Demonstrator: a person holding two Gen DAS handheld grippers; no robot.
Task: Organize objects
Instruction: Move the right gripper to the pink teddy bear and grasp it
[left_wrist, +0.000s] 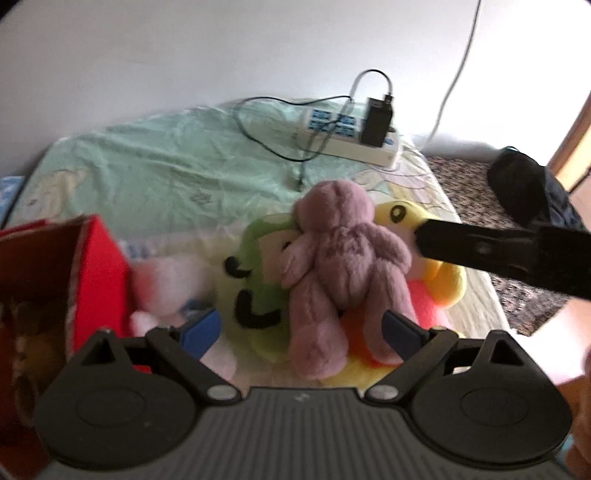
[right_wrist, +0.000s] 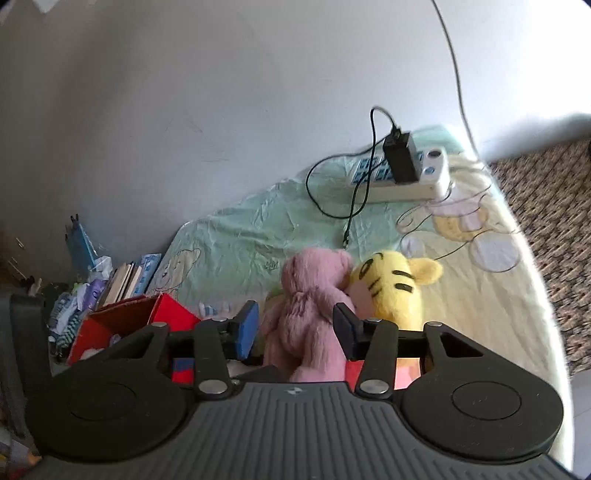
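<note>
Left wrist view shows the left tongs (left_wrist: 308, 330) spread wide over a pink teddy bear (left_wrist: 340, 258) lying on a green plush (left_wrist: 255, 266) and a yellow plush (left_wrist: 439, 280) on the bed (left_wrist: 155, 173), beside a red box (left_wrist: 99, 273). Right tongs (right_wrist: 295, 332) bracket the bear; contact is unclear.
</note>
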